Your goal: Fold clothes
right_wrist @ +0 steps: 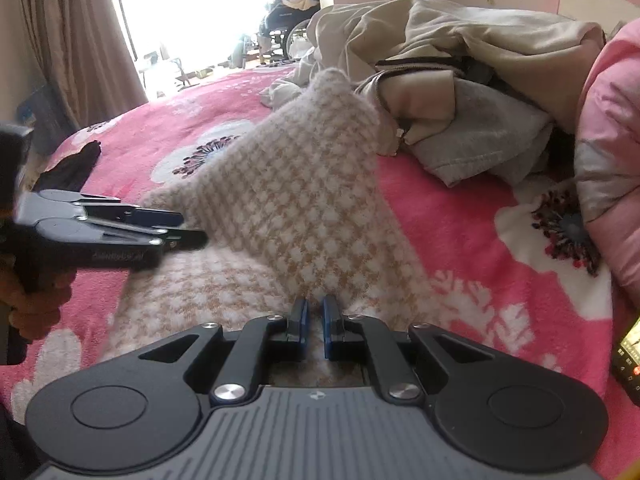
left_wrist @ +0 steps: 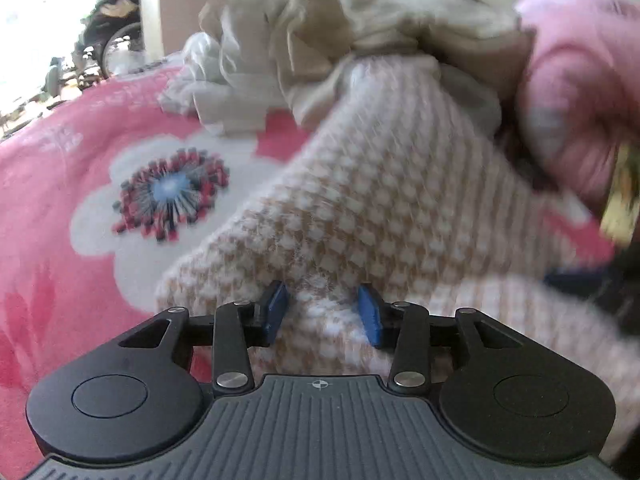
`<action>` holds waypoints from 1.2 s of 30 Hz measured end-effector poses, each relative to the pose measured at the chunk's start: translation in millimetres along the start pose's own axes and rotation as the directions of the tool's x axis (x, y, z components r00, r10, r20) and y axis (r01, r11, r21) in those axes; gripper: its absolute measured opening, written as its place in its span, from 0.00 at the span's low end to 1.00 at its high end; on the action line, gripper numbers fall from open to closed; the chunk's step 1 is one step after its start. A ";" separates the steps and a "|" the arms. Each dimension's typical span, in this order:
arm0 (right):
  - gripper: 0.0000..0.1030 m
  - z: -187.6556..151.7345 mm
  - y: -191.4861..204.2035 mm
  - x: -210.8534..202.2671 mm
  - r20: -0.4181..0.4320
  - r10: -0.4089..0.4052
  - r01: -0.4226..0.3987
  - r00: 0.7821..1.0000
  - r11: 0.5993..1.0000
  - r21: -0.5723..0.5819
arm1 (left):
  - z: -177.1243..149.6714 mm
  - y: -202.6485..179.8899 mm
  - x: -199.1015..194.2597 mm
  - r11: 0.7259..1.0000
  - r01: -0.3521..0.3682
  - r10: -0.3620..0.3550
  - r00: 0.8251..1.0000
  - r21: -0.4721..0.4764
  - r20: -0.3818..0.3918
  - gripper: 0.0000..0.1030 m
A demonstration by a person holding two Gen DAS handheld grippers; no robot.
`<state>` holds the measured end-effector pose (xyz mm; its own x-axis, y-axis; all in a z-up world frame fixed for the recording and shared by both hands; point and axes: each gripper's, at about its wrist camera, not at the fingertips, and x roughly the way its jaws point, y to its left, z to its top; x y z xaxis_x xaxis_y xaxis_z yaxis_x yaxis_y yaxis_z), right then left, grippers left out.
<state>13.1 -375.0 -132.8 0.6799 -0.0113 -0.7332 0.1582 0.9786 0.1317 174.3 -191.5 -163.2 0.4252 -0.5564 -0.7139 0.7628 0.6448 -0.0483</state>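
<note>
Right gripper (right_wrist: 315,322) jaws clamped on checked knit sweater (right_wrist: 304,208); left gripper (left_wrist: 323,314) jaws apart, sweater fabric between them, unpressed, on pink floral blanket (right_wrist: 460,232)

The right hand-held gripper (right_wrist: 315,322) sits at the bottom middle of the frame. Its blue pads (right_wrist: 330,326) are nearly together and pinch a fold of the checked tan and white knit (right_wrist: 304,208). The knit rises toward the middle of the frame like a little tent. At the left edge the left hand-held gripper (right_wrist: 188,226) reaches in sideways, its tips right at the knit's edge. Under it all is a pink bed cover with white flowers (right_wrist: 452,216). A heap of beige and grey clothes (right_wrist: 460,80) lies in the upper right. A pink puffy jacket (right_wrist: 608,128) fills the right edge
</note>
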 end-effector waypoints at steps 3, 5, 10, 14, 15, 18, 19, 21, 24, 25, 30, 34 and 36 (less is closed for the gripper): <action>0.06 2.4 -0.8 -1.6 -0.004 0.002 -0.002 1.000 1.000 0.003 | 16.7 13.7 -12.0 0.997 0.061 -0.062 0.998 -0.051 -0.004 0.39; 0.07 7.6 2.6 -6.2 -0.007 0.004 -0.004 1.000 0.999 -0.036 | 22.8 28.9 -23.1 0.989 0.096 -0.091 0.995 -0.116 0.045 0.39; 0.12 35.9 39.2 -32.9 0.012 0.110 -0.106 0.994 0.974 -0.198 | 21.0 63.0 -15.0 0.973 0.107 -0.098 0.994 -0.204 0.052 0.38; 0.11 39.1 76.1 -33.8 -0.068 0.191 -0.202 0.979 0.915 -0.349 | 20.3 72.7 -5.6 0.971 0.132 -0.123 0.991 -0.201 0.060 0.38; 0.10 28.7 78.8 -24.5 -0.119 0.173 -0.206 0.978 0.904 -0.375 | 20.8 74.3 -3.0 0.972 0.132 -0.123 0.991 -0.194 0.059 0.36; 0.08 -1.8 63.5 -14.8 -0.151 0.184 -0.231 0.971 0.886 -0.402 | 18.2 84.6 3.6 0.959 0.186 -0.180 0.983 -0.214 0.047 0.31; 0.07 1.5 60.6 -17.9 -0.158 0.179 -0.228 0.971 0.891 -0.393 | 17.8 86.6 3.8 0.957 0.199 -0.193 0.980 -0.213 0.049 0.30; 0.07 4.2 65.3 -22.1 -0.170 0.151 -0.212 0.974 0.873 -0.440 | 17.7 90.1 4.9 0.953 0.224 -0.218 0.975 -0.205 0.052 0.30; 0.07 8.4 77.2 -24.3 -0.202 0.118 -0.210 0.972 0.823 -0.528 | 18.9 100.3 7.5 0.933 0.277 -0.271 0.961 -0.230 0.058 0.29; 0.08 14.6 82.8 -26.1 -0.212 0.111 -0.211 0.971 0.813 -0.543 | 20.1 105.0 4.8 0.924 0.289 -0.282 0.957 -0.250 0.063 0.29; 0.09 49.4 119.9 -33.1 -0.156 0.169 -0.230 0.973 0.746 -0.624 | 15.4 119.3 -25.3 0.923 0.272 -0.245 0.961 -0.273 0.129 0.37; 0.09 35.3 133.7 1.5 -0.226 0.096 -0.229 0.969 0.690 -0.687 | 4.4 121.8 -27.3 0.928 0.250 -0.223 0.967 -0.276 0.124 0.37; 0.09 7.9 112.2 23.0 -0.270 0.015 -0.207 0.963 0.682 -0.701 | -0.4 119.1 -20.3 0.941 0.227 -0.207 0.973 -0.251 0.105 0.41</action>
<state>52.2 -267.2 -129.5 0.4639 0.0592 -0.8839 -0.5350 0.8140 -0.2262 256.3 -103.1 -154.8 0.3070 -0.7296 -0.6111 0.6923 0.6118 -0.3826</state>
